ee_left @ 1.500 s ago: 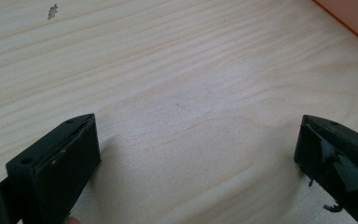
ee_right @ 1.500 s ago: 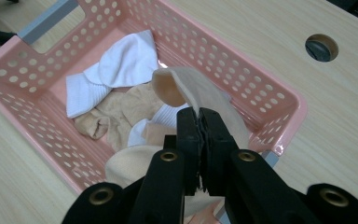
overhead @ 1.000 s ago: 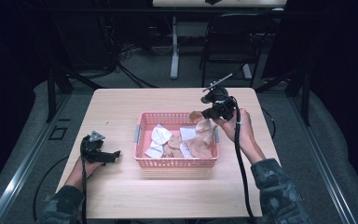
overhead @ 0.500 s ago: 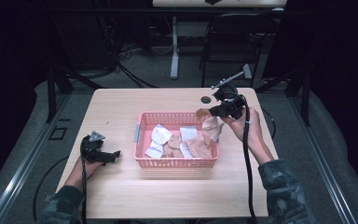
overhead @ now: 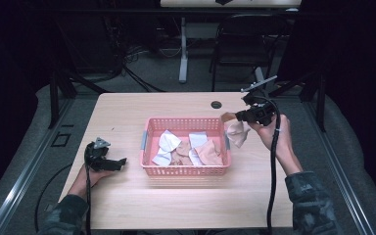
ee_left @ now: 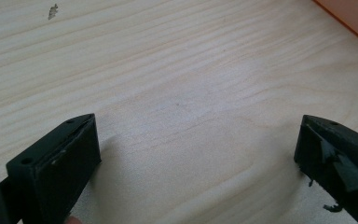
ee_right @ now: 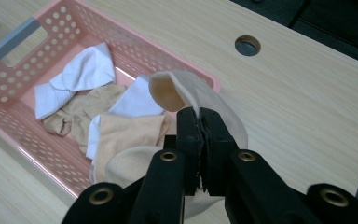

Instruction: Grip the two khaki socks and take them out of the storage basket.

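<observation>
Over on the right side of the pale wooden table (overhead: 127,205), the right gripper (overhead: 231,117) is held up in the air just past the right end of the pink perforated plastic basket (overhead: 186,170). Its black jaws are pressed tight together on a beige sock (overhead: 236,133), which hangs limp from the tips, clear of the basket and above the bare tabletop beside it. In the right gripper view the sock (ee_right: 200,100) is pinched near its open cuff, the fabric pouching up on one side of the jaws and trailing down on the other.

Inside the basket lie more socks in a loose heap: a white ribbed sock (ee_right: 74,77) toward the left end, a crumpled tan sock (ee_right: 81,112) beside it, and a peach-coloured sock (ee_right: 126,135) folded over another white one nearest the right gripper. A grey handle (ee_right: 16,37) sits in the basket's far short wall in that view.

The left gripper (overhead: 117,163) rests low on the table, well apart from the basket's left end, with the person's hand under it. In the left gripper view its two jaws stand wide apart with nothing between them, just wood grain. A round cable hole (overhead: 216,104) sits in the table behind the basket.
</observation>
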A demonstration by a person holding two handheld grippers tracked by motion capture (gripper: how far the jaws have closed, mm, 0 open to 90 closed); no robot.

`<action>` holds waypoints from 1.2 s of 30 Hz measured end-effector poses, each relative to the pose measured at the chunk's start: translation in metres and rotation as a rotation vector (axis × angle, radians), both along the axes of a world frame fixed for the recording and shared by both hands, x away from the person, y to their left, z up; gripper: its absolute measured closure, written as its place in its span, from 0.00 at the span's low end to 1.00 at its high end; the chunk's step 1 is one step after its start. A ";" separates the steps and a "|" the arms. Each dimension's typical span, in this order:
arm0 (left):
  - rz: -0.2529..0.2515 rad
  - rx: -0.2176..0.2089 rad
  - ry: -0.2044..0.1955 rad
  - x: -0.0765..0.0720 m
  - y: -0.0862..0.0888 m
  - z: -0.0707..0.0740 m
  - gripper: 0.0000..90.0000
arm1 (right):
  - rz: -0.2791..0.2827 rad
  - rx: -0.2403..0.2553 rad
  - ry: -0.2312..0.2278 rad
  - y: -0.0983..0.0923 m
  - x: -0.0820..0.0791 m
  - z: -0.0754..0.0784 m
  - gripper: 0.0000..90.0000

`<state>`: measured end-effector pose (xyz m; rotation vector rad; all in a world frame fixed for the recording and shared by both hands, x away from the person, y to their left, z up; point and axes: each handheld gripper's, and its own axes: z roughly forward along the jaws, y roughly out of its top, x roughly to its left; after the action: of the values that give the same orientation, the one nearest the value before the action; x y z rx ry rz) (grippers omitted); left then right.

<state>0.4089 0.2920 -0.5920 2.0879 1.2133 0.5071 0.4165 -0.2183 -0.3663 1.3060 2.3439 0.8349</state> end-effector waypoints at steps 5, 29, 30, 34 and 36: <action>0.000 0.000 0.000 0.000 0.000 0.000 0.00 | -0.030 0.007 0.004 -0.015 -0.001 -0.001 0.97; 0.002 -0.003 -0.001 0.000 0.000 0.000 0.00 | -0.171 0.030 0.047 -0.071 -0.003 -0.041 0.97; 0.002 -0.003 -0.001 0.000 0.000 0.000 0.00 | -0.175 0.026 0.050 -0.071 -0.003 -0.043 0.97; 0.003 -0.004 -0.001 0.000 0.000 0.000 0.00 | -0.184 0.038 0.059 -0.074 -0.004 -0.054 0.97; 0.003 -0.004 -0.001 0.000 0.000 0.000 0.00 | -0.188 0.051 0.066 -0.076 -0.003 -0.061 0.97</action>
<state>0.4089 0.2917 -0.5922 2.0822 1.2164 0.5062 0.4133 -0.2945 -0.4268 1.5697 2.2179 0.8087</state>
